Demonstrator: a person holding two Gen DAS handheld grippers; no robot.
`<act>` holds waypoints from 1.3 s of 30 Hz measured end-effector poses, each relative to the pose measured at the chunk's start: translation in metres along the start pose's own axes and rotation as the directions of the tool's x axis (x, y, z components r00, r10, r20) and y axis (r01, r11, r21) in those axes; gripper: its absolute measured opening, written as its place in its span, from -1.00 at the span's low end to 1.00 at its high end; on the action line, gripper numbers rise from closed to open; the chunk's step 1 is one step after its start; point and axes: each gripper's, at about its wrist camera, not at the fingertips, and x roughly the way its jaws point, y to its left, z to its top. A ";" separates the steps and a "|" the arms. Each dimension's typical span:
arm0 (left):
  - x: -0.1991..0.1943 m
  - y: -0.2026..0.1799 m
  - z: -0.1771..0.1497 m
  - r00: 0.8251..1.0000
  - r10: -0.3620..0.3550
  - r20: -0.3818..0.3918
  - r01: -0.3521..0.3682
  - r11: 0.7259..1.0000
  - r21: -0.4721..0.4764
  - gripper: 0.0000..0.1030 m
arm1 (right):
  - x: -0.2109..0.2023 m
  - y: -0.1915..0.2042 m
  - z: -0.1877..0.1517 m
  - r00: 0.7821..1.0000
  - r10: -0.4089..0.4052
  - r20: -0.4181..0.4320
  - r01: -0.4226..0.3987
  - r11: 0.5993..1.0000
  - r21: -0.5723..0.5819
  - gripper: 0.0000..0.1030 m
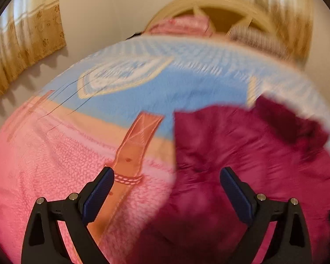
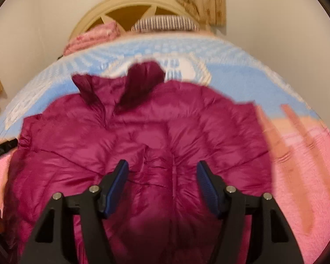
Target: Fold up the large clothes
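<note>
Patterned blanket (image 1: 143, 96); curtains (image 1: 26, 44); headboard (image 2: 129, 4)

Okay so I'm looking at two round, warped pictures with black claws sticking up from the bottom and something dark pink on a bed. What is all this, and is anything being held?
Those claws are hand-held grippers, one in each of a person's hands, with no robot arm behind them. Each carries a wide-angle camera looking along its two fingers, which is why the pictures bulge. One picture comes from the left gripper, the other from the right gripper.

On the bed lies a pink and blue blanket, and on it a magenta puffer jacket, spread out with its collar toward the headboard. Pillows sit by the headboard.

Nothing is held. Both grippers stand open above the bedding, their blue pads clear of the fabric. The left view is blurred.
</note>
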 end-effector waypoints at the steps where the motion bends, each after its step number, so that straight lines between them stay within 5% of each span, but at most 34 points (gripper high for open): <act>1: -0.011 -0.001 0.001 0.999 -0.047 0.016 0.048 0.999 -0.012 0.89 | -0.014 0.003 0.000 0.999 -0.014 0.031 0.015 1.000 -0.026 0.31; 4: -0.018 -0.022 -0.005 0.990 -0.144 -0.005 0.144 0.989 0.035 0.89 | -0.031 0.011 -0.008 0.998 0.025 0.053 -0.023 0.999 -0.043 0.19; 6: -0.004 -0.035 -0.015 0.993 -0.114 -0.031 0.116 0.989 0.091 0.89 | -0.031 0.018 -0.015 0.998 0.052 0.041 -0.049 0.997 -0.063 -0.10; 10: 0.043 -0.041 -0.042 0.994 -0.010 -0.107 0.026 0.988 0.149 0.90 | -0.008 0.028 -0.030 0.997 0.072 -0.027 -0.075 0.990 -0.116 -0.31; 19: 0.059 -0.034 -0.045 0.990 -0.032 -0.134 0.047 0.992 0.116 0.98 | 0.022 0.031 -0.042 0.997 0.051 -0.062 -0.059 0.987 -0.147 -0.31; 39: 0.059 -0.033 -0.051 0.990 -0.038 -0.132 0.052 0.993 0.109 0.98 | 0.021 0.030 -0.047 0.997 0.056 -0.045 -0.062 0.988 -0.139 -0.32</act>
